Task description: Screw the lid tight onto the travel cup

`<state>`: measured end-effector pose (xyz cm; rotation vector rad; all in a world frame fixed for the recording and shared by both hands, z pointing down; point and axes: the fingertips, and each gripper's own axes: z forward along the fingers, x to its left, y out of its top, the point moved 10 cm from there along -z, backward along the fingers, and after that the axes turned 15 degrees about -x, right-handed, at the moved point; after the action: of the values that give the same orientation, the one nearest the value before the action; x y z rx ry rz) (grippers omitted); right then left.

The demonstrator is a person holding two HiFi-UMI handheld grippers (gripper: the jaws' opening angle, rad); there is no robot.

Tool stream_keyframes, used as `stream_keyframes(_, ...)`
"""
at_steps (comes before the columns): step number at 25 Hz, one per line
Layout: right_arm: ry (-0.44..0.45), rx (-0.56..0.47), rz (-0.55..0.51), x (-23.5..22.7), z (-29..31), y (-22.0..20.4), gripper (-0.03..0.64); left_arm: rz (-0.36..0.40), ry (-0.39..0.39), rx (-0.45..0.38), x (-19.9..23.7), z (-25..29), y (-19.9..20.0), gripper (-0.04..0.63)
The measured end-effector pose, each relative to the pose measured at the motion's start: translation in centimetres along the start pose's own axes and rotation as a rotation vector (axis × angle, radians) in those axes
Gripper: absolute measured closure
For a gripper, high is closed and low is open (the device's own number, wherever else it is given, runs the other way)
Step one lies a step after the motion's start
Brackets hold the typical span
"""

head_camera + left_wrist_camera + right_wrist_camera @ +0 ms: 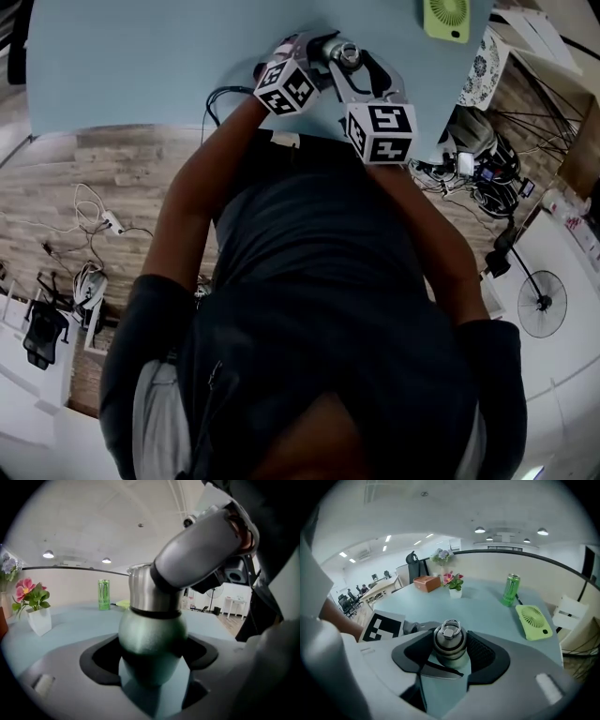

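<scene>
L gripper (151,657) clamped on 1 travel cup (150,630); R gripper (451,656) gripping 1 lid (450,643). Nearby 1 can (511,590), 1 fan (533,621).

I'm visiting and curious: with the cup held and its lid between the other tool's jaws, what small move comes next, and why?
Probably a short clockwise twist of the right tool. Its jaws press both sides of the steel lid, while the left tool clamps the green travel cup below, so turning should tighten the lid; whether it is already tight I cannot tell.
</scene>
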<state>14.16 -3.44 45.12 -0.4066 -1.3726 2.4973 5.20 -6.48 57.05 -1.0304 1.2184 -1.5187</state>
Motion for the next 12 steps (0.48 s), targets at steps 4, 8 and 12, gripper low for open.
stream_keyframes(4,0.011,0.003,-0.007,-0.18,-0.02,0.01,0.388,0.000,0.002,0.000,0.00,0.10,0.04,0.186)
stream_keyframes(8,0.008,0.001,-0.012,-0.18,0.02,0.00,0.388,-0.001,0.001,0.001,0.04,0.15,-0.02,0.186)
stream_keyframes(12,0.049,0.008,-0.047,-0.35,-0.02,0.01,0.387,-0.001,0.001,0.000,-0.07,0.17,0.00,0.186)
